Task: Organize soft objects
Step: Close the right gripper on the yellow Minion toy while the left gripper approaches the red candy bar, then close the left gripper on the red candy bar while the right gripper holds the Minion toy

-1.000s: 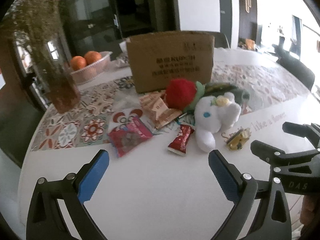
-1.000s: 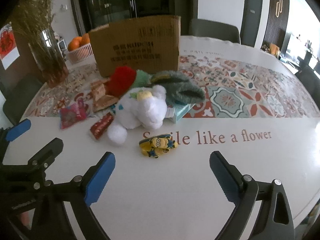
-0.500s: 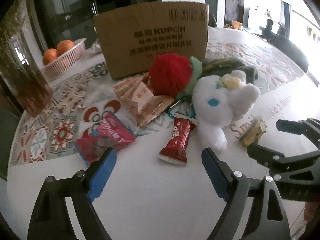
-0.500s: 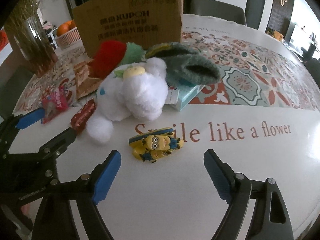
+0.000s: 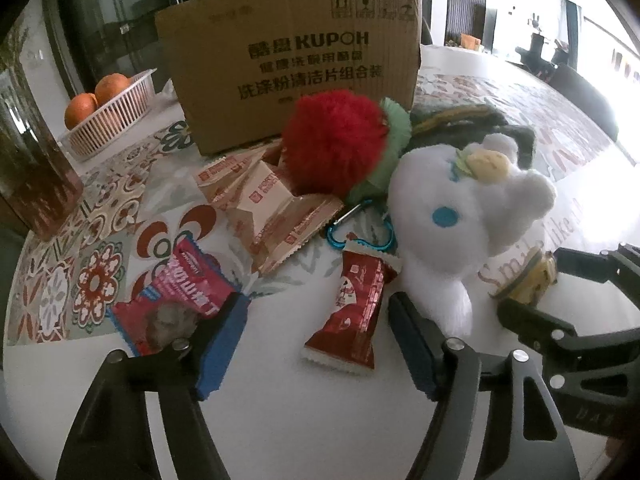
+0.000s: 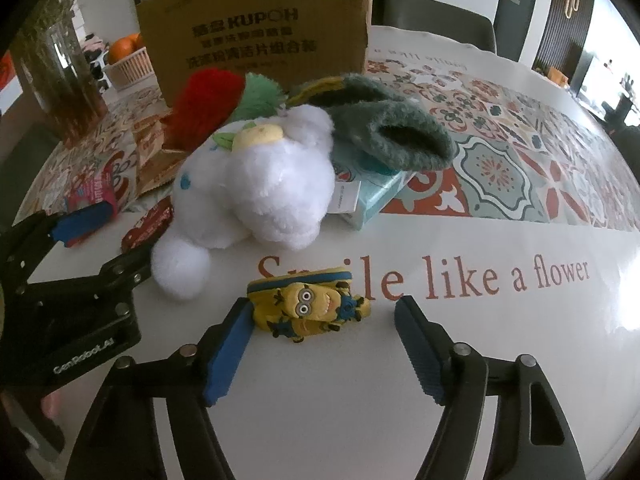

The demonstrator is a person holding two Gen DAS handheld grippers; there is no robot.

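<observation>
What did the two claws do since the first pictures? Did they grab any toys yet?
Both claws slid forward toward the pile. The left claw now frames the red candy wrapper; the right claw frames the yellow minion toy. Both are open, and nothing is grabbed. The white plush and cardboard box stayed put.
</observation>
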